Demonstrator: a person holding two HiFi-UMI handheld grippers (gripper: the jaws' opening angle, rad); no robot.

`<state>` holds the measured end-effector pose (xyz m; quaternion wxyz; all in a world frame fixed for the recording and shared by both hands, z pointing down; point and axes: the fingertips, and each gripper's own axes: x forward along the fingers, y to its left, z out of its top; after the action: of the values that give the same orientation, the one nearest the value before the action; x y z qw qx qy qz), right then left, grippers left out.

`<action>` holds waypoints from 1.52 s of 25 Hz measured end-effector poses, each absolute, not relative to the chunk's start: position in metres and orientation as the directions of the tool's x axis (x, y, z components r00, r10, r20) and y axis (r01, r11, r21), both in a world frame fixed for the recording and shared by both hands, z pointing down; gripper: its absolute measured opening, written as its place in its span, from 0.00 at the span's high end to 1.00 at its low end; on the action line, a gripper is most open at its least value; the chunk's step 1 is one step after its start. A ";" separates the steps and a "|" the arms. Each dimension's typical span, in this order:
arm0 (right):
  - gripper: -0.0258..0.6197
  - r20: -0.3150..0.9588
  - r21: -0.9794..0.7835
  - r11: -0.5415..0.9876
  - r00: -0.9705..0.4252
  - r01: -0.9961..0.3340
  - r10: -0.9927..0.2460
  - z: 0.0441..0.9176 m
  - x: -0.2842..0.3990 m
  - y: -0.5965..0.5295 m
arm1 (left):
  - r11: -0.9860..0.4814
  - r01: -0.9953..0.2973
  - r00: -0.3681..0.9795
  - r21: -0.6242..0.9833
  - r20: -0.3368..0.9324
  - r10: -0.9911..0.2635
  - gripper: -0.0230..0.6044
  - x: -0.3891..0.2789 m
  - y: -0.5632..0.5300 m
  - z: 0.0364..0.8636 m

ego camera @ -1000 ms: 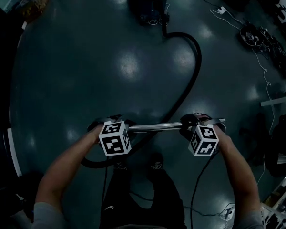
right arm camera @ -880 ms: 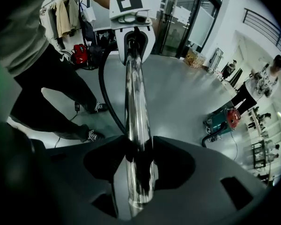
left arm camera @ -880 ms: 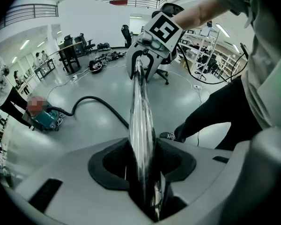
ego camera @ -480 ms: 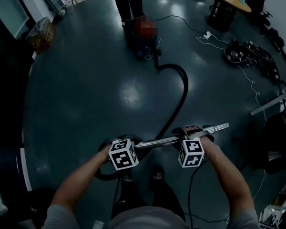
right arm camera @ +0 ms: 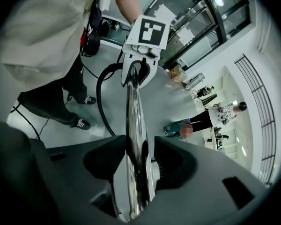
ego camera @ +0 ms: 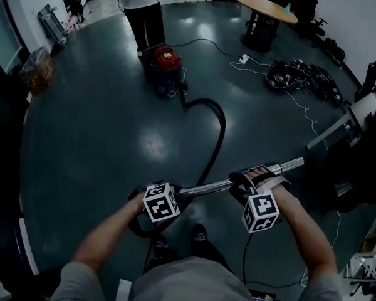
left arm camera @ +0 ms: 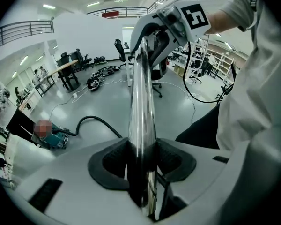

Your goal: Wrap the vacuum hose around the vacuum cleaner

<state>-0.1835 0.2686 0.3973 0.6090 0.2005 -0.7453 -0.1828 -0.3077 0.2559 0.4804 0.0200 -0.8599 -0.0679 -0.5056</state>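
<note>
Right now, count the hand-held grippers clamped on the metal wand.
2. The left hand-held gripper grips the metal wand near its left end; the right hand-held gripper grips it farther along, short of the free right end.

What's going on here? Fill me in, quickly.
A person holds a gripper in each hand. Both the left gripper and the right gripper are clamped on the vacuum's chrome wand, which is held crosswise in front of them. The black hose runs from the wand's left-gripper end across the floor in a loose curve to the red vacuum cleaner, where a second person stands. The hose is not yet wrapped around the cleaner.
</note>
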 end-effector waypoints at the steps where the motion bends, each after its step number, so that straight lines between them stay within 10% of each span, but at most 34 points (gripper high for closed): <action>1: 0.69 0.831 0.515 0.851 -0.183 -0.109 -0.526 0.389 -0.182 0.273 | -0.990 0.137 0.482 0.035 0.871 0.097 0.69 -0.309 0.257 0.480; 8: 0.69 0.696 0.440 0.722 -0.305 -0.534 -0.650 0.360 -0.190 0.298 | -0.992 0.130 0.528 0.001 0.846 0.070 0.69 -0.281 0.254 0.469; 15: 0.69 0.497 -0.132 0.494 -0.488 -0.860 -0.717 0.376 -0.220 0.307 | -0.997 0.082 0.592 0.007 0.804 0.055 0.69 -0.249 0.252 0.431; 32: 0.54 0.065 -0.879 0.107 -0.339 -0.464 -0.938 0.380 -0.222 0.220 | -0.998 -0.046 0.642 0.039 0.767 0.000 0.69 -0.256 0.276 0.423; 38: 0.81 0.052 -0.897 0.102 -0.333 -0.430 -0.941 0.379 -0.221 0.217 | -0.997 -0.078 0.657 0.021 0.753 -0.035 0.69 -0.249 0.286 0.424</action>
<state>-0.2210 0.2175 0.3790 -0.2873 0.5009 -0.6846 0.4449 -0.2488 0.2859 0.4236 -0.0259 -0.9099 0.0311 -0.4128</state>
